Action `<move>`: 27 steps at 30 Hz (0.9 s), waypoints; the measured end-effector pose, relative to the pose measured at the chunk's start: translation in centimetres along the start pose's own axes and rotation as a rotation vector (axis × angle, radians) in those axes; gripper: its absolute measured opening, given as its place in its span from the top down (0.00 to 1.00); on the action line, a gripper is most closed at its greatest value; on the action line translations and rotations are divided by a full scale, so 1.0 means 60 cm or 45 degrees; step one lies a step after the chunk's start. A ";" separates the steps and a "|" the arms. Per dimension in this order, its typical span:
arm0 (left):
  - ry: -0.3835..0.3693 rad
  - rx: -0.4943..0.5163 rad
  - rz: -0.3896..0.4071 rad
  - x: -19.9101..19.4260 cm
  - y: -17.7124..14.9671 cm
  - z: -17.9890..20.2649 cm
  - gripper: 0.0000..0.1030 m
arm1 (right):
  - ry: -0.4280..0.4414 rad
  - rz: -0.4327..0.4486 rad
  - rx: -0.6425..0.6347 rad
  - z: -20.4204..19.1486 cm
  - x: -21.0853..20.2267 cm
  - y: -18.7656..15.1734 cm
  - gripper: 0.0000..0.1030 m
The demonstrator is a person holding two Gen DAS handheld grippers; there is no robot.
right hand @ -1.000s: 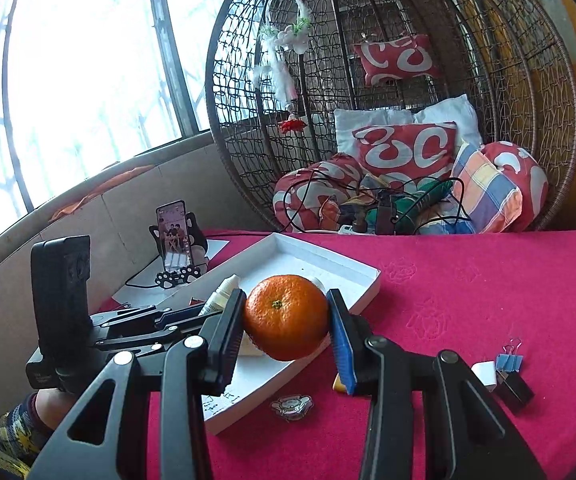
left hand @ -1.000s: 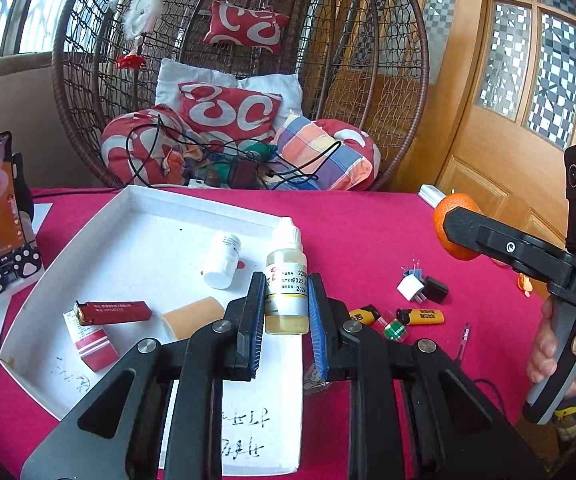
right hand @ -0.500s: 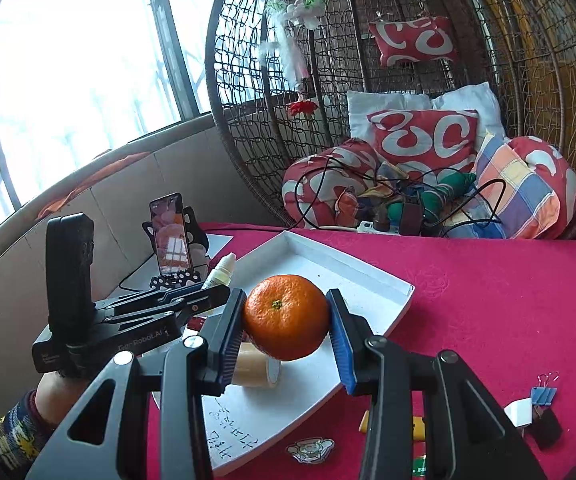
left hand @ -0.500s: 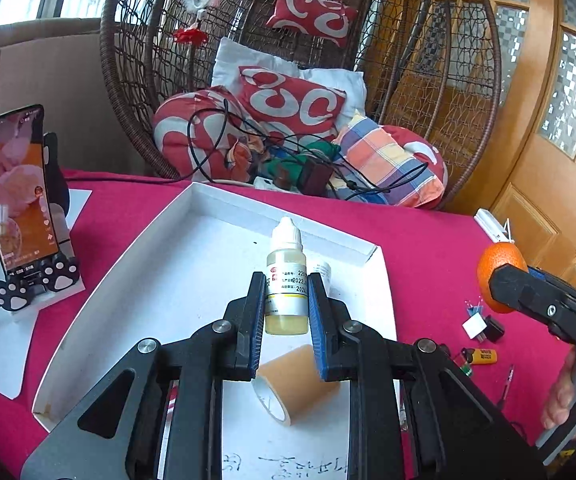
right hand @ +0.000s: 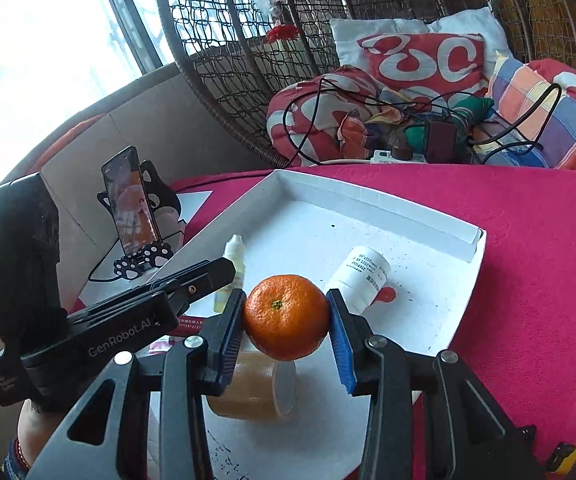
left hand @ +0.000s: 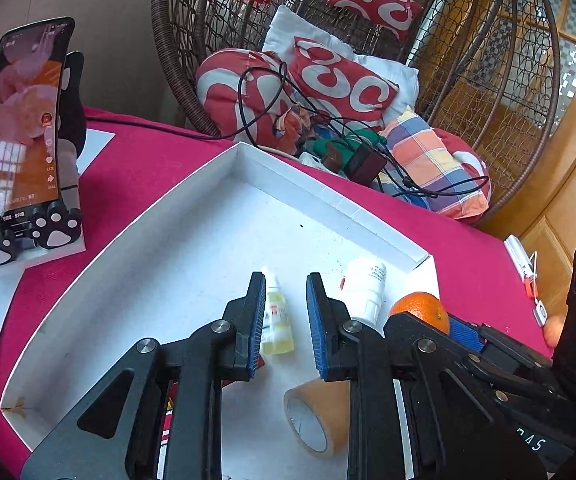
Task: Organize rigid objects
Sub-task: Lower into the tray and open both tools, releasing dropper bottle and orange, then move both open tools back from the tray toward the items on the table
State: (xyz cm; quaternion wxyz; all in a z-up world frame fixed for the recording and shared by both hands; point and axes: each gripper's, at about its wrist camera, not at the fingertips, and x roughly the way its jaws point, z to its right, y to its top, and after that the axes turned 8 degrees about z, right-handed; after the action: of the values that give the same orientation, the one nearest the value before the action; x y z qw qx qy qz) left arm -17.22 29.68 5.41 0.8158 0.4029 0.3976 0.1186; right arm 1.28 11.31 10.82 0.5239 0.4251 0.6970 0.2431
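Orange [right hand: 286, 316] clamped between pads of right gripper [right hand: 286, 300], held just above tape roll [right hand: 248, 392] at near end of white tray [right hand: 371, 200]. Left gripper [left hand: 286, 304] seen with jaws narrowly apart; dropper bottle [left hand: 275, 320] set between them in tray, against one pad, gap shown at other. White pill bottle [left hand: 365, 288] laid on side just beside. Tray placed on red tablecloth [left hand: 148, 160]; phone [left hand: 24, 120] propped on paw-footed stand [left hand: 52, 224] to its left.
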 end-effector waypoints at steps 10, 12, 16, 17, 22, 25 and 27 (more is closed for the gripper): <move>0.090 -0.091 0.094 -0.035 -0.002 -0.021 0.00 | -0.039 0.030 -0.034 -0.009 0.001 -0.014 0.47; 0.108 -0.097 0.124 -0.047 -0.002 -0.023 0.00 | -0.049 0.058 -0.035 -0.008 -0.010 -0.016 0.17; 0.119 -0.104 0.180 -0.075 -0.005 -0.021 0.00 | -0.058 0.122 -0.045 -0.012 -0.041 -0.021 0.15; 0.109 -0.098 0.194 -0.082 -0.005 -0.018 0.00 | -0.057 0.147 -0.044 -0.012 -0.052 -0.022 0.13; 0.064 -0.048 0.276 -0.124 -0.009 0.010 0.00 | -0.028 0.311 -0.029 -0.012 -0.129 -0.016 0.00; 0.018 -0.014 0.324 -0.148 -0.009 0.034 0.00 | -0.017 0.428 -0.020 -0.009 -0.187 -0.003 0.00; -0.025 0.011 0.347 -0.161 -0.007 0.053 0.00 | -0.021 0.516 -0.017 -0.004 -0.231 0.005 0.00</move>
State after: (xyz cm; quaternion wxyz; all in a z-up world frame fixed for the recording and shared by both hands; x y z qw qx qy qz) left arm -21.26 22.63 11.58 0.7943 0.4577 0.3316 0.2225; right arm 2.39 -0.25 18.40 0.4727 0.5553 0.5911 0.3446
